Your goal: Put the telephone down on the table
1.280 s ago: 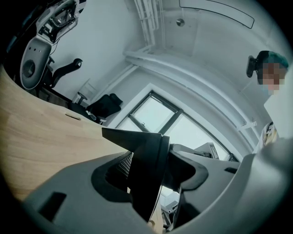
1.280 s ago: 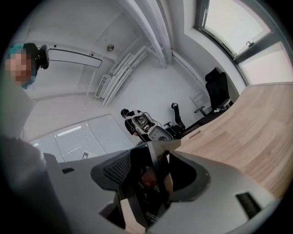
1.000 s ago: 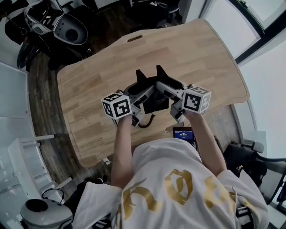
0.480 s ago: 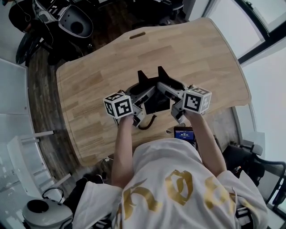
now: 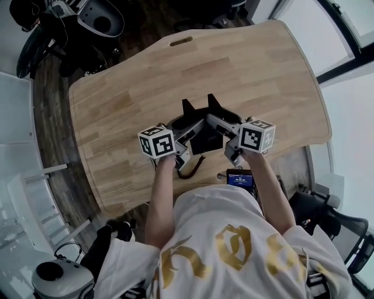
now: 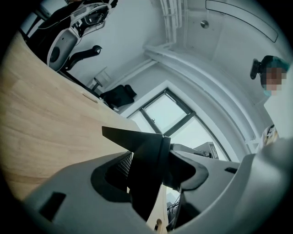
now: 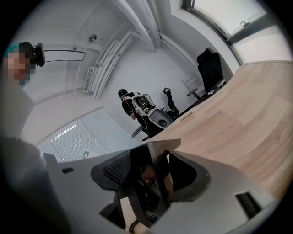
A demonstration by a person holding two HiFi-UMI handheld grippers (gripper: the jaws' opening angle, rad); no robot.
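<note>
A black telephone [image 5: 204,139] hangs between my two grippers over the near middle of the wooden table [image 5: 251,70]. Two of its black corners stick out beyond the jaws, and a dark cord [image 5: 190,168] trails from it toward me. My left gripper [image 5: 188,125] clamps its left side and my right gripper [image 5: 221,122] its right side. In the left gripper view a black slab of the telephone [image 6: 137,141] fills the left gripper [image 6: 155,172]. In the right gripper view the telephone [image 7: 150,157] sits likewise inside the right gripper [image 7: 153,176]. Whether it touches the table is hidden.
A small device with a lit blue screen [image 5: 240,177] sits at the table's near edge by my right arm. A dark chair [image 5: 99,17] stands beyond the far left corner. The table has a handle slot [image 5: 181,41] at its far edge. Windows lie to the right.
Both grippers have sunk together toward the tabletop with the telephone still held between them. The grip has not changed.
</note>
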